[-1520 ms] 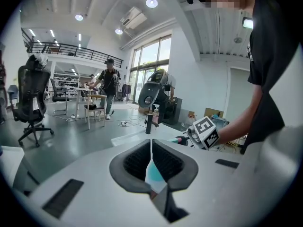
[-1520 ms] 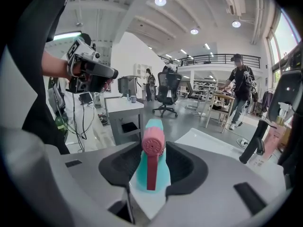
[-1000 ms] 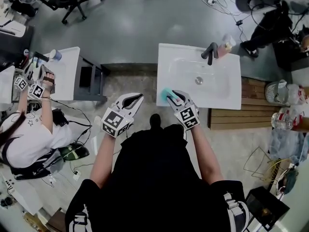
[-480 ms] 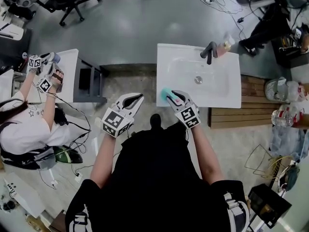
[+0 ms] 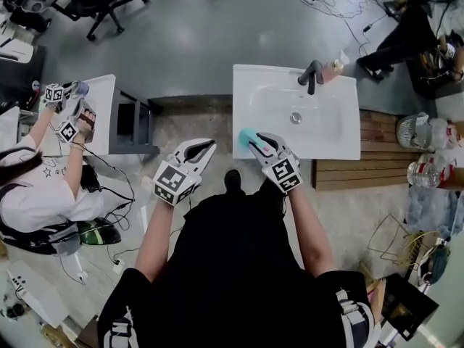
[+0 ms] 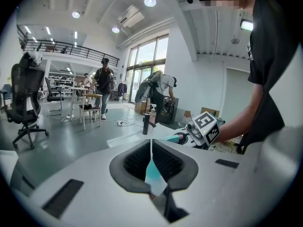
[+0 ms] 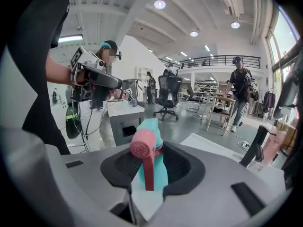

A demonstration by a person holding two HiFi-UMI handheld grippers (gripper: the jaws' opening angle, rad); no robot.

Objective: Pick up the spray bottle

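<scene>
Most of the spray bottle (image 5: pixel 246 136) lay hidden beneath the right gripper (image 5: pixel 257 144), whose jaws had just been closing and clasped its teal neck at the near left corner of the sink (image 5: pixel 333 148). The left gripper (image 5: pixel 201 149) hung clenched alongside, over open floor, well apart from the tap (image 5: pixel 312 78)

Bright, even indoor light; ceiling lamps (image 7: pixel 160 4) glare white; windows (image 6: pixel 147 65) blown out; head view sharp, shadows soft; gripper views fisheye, corners black, nearest foreground blurred.
</scene>
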